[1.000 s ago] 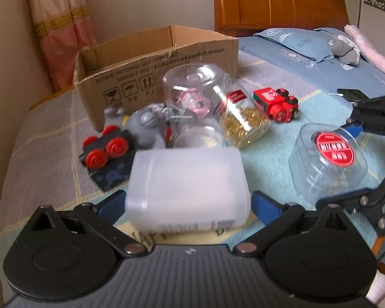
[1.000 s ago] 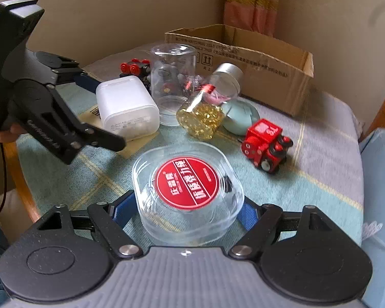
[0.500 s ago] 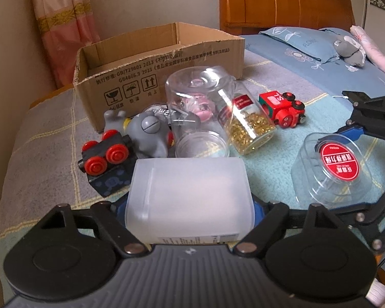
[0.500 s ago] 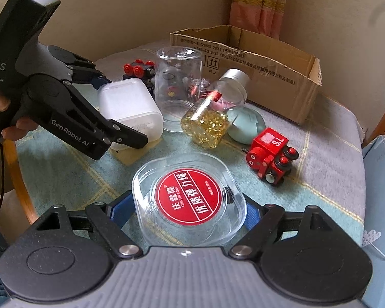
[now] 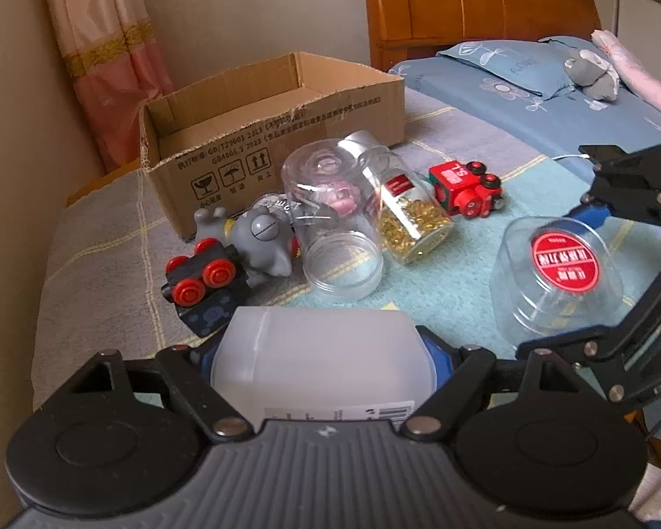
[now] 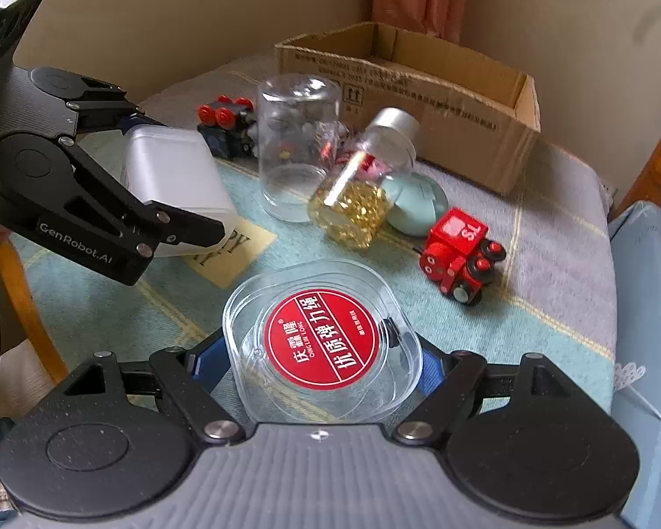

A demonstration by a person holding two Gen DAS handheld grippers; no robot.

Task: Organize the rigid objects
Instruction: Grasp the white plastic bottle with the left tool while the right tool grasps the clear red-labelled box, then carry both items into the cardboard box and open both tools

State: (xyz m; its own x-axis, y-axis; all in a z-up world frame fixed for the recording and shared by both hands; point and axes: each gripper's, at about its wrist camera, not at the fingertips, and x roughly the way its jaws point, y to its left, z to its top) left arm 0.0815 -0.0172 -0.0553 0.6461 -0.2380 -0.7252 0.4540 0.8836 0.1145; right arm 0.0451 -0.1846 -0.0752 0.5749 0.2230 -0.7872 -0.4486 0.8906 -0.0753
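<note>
Now the left gripper stays clamped on the white plastic box, which sits higher off the cloth-covered table than a second ago. The right gripper likewise keeps its jaws closed on the clear red-labelled case, also raised. Beyond them the upturned glass jar, the bottle of gold pins, the red toy train and the open cardboard box lie unmoved.
</note>
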